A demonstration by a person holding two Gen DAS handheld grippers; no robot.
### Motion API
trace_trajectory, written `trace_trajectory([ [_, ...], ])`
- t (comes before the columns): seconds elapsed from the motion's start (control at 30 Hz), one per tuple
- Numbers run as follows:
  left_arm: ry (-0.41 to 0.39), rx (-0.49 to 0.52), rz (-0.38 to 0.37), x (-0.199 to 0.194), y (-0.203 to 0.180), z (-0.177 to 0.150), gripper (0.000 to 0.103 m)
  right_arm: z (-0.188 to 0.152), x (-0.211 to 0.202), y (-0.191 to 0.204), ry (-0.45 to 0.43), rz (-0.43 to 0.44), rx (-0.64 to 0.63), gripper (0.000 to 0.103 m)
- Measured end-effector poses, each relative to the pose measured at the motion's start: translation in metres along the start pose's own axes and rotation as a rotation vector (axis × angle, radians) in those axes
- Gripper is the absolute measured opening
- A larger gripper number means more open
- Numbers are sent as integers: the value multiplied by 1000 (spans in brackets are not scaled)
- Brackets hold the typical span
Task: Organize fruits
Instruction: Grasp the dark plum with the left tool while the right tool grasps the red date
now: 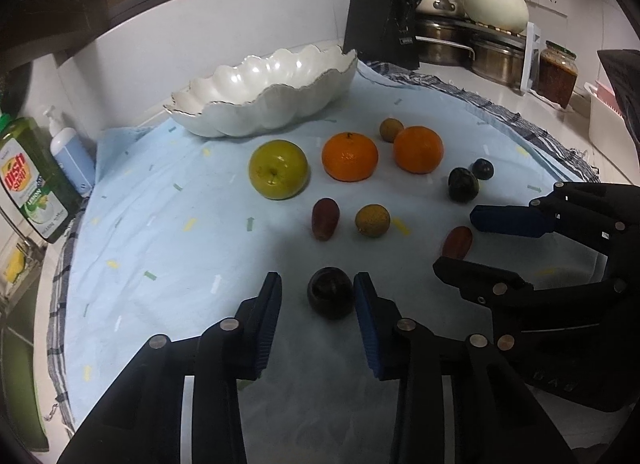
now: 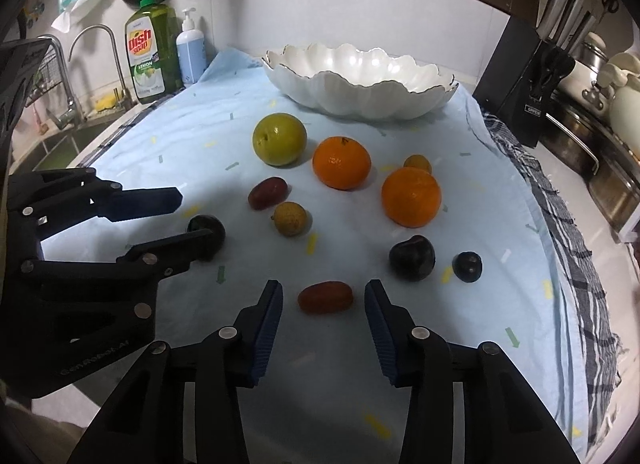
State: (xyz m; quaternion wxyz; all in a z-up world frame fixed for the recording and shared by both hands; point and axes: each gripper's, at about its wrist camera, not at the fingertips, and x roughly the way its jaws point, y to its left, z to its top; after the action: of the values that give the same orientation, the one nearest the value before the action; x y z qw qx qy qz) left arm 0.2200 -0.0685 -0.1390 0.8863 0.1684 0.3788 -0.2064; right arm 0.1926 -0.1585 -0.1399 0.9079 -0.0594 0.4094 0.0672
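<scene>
A white scalloped bowl (image 1: pixel 260 104) (image 2: pixel 360 100) stands empty at the back of the light blue cloth (image 1: pixel 160 224). Loose fruit lies in front of it: a green apple (image 1: pixel 279 169), two oranges (image 1: pixel 350 156) (image 1: pixel 418 149), small brown fruits (image 1: pixel 372 220), a red date (image 1: pixel 325 219) and dark plums (image 1: pixel 463 184). My left gripper (image 1: pixel 318 280) (image 2: pixel 192 216) is open around a dark plum (image 1: pixel 330 298) (image 2: pixel 214 228), with a gap at the left pad. My right gripper (image 2: pixel 323 288) (image 1: pixel 458 240) straddles a red oblong fruit (image 2: pixel 325 297) (image 1: pixel 457 242), open, pads clear on both sides.
A dish soap bottle (image 2: pixel 150 52) and a pump bottle (image 2: pixel 191 52) stand left of the cloth by the sink (image 2: pixel 52 136). To the right are a knife block (image 2: pixel 520 84), steel pots (image 1: pixel 496 56) and a jar (image 1: pixel 557 72). A checked towel (image 2: pixel 572 224) edges the cloth.
</scene>
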Motion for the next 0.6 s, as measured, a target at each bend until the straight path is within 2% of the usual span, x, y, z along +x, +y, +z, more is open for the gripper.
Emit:
trace_trajectory([
  [0.23, 14, 19, -47, 7, -3, -1, 28, 1, 5, 3, 16, 9, -4, 37],
  [0.3, 13, 25, -50, 8, -5, -1, 26, 1, 6, 3, 19, 2, -4, 30],
  [0.6, -8, 24, -74, 9, -1, -1, 25, 2, 4, 2, 19, 7, 34, 29],
])
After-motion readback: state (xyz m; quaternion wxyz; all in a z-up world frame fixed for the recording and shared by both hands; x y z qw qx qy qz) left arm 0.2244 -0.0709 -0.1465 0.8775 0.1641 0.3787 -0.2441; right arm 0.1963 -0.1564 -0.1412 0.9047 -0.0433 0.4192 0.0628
